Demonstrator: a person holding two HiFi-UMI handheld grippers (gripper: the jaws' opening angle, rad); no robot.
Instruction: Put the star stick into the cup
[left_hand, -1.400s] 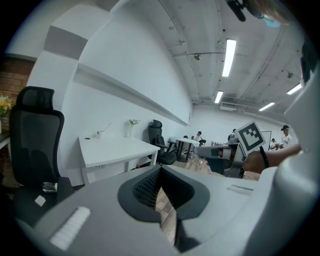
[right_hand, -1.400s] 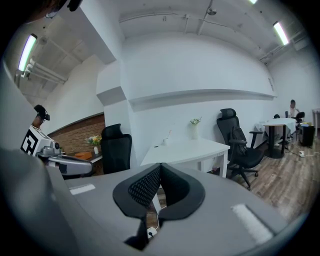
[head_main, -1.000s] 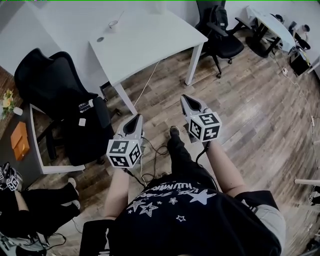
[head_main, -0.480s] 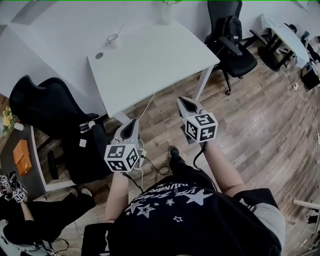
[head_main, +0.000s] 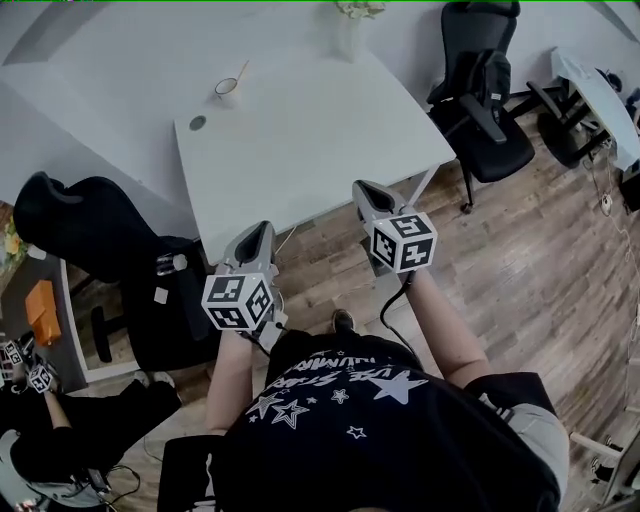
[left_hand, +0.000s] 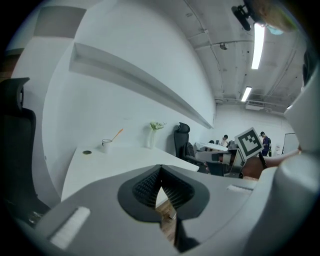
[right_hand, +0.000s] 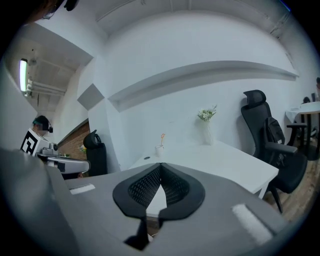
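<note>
A small white cup (head_main: 226, 88) stands at the far left of the white table (head_main: 320, 130). A thin orange stick (head_main: 240, 72) stands in it and leans out to the right. The left gripper view shows the cup (left_hand: 106, 145) and stick (left_hand: 117, 134) far off, as does the right gripper view with its cup (right_hand: 159, 150) and stick (right_hand: 162, 138). My left gripper (head_main: 262, 230) hangs at the table's near edge, shut and holding nothing. My right gripper (head_main: 360, 186) is over the near edge, also shut and holding nothing. Both are well short of the cup.
A small dark disc (head_main: 198, 123) lies on the table near the cup. A vase of flowers (head_main: 350, 30) stands at the back. Black office chairs stand at the left (head_main: 90, 225) and right (head_main: 490, 100). Another person (head_main: 40, 400) sits at the lower left.
The view has moved up to the table. Both grippers have come from over the floor to the table's near edge, staying shut.
</note>
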